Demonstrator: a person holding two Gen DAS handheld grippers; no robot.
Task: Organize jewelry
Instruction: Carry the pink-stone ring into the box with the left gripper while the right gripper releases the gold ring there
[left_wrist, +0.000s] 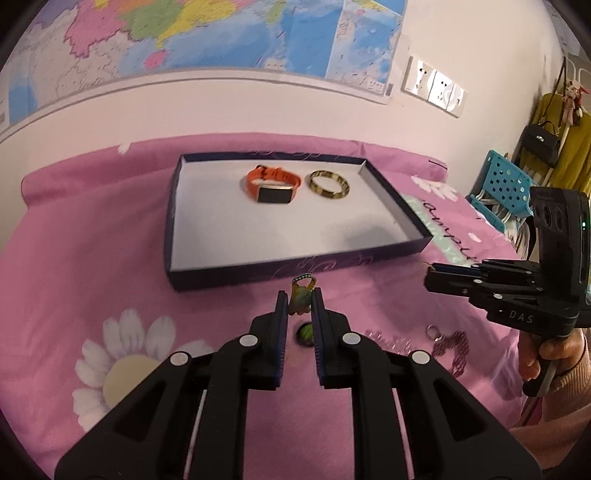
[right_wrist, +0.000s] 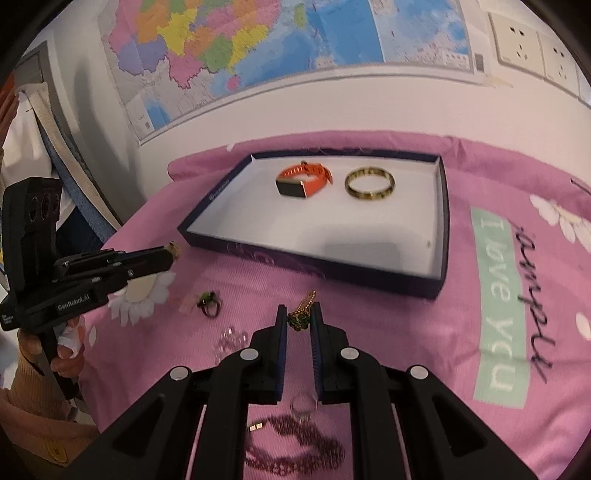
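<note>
Jewelry sorting, partly done. The box (left_wrist: 177, 206) lies open on the pink bedspread (left_wrist: 92, 258) and already holds two pieces side by side near its far wall: an orange watch (left_wrist: 273, 184) and a gold bangle (left_wrist: 328, 184), close together but not clearly touching. The rest of the box floor is bare.

Left tongs (left_wrist: 300, 302): narrow, closed on a small green-and-gold ring (left_wrist: 301, 295), held clear of the bedspread just short of the box's near wall. Right tongs (right_wrist: 299, 317): narrow, closed on a gold-and-green ornament (right_wrist: 301, 314), likewise short of the box.

Still loose on the bedspread: a dark green ring (right_wrist: 208, 304), a clear beaded piece (right_wrist: 231, 341), a plain clear ring (right_wrist: 304, 404) and a dark red beaded strand (right_wrist: 295, 448), all on the near side of the box.

By this count two pieces are stowed, two are in carriage and at least four await pickup; the task appears under half complete.
</note>
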